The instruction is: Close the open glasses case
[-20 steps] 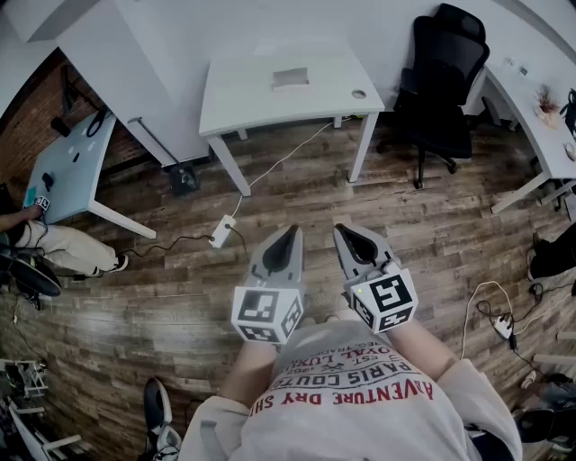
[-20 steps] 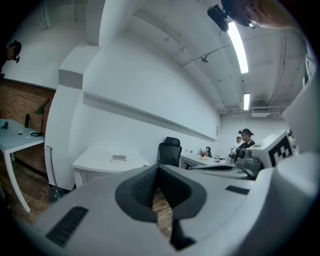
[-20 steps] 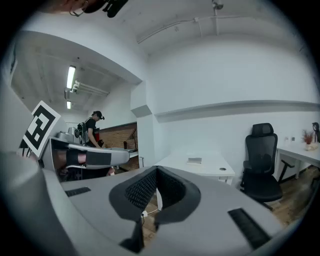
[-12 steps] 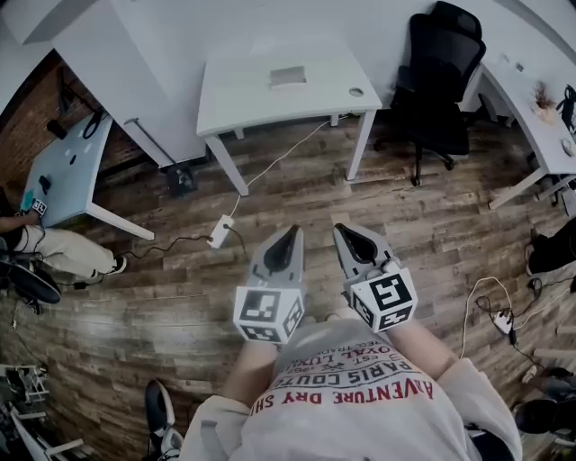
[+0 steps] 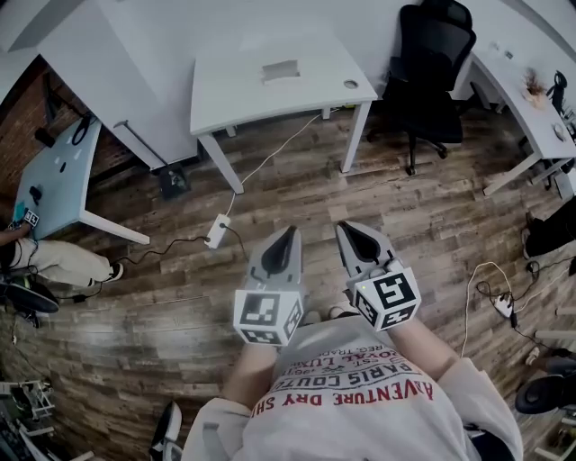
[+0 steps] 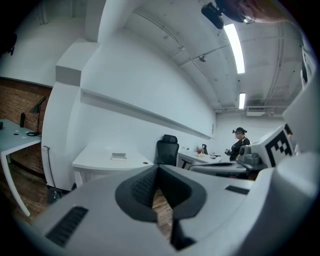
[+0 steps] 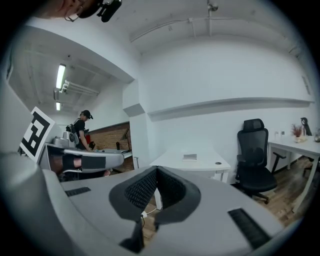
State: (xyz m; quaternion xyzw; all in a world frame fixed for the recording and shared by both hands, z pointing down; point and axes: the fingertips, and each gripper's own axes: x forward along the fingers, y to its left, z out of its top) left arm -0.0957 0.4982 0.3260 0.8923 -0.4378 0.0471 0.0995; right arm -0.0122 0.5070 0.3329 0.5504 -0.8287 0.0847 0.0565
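Holding left gripper [image 5: 290, 230] and right gripper [image 5: 346, 226] side by side above the floor [image 5: 162, 297], each pressed together at the tips, pinching nothing. Facing a desk [image 5: 225, 94] with the case [image 5: 280, 70] on top, well apart from both and too small to judge open or closed.

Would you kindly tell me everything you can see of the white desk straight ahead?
The white desk stands against the wall on slim white legs over the wood floor. Its top looks smooth. A flat grey item lies near its middle and a small round thing near its right edge.
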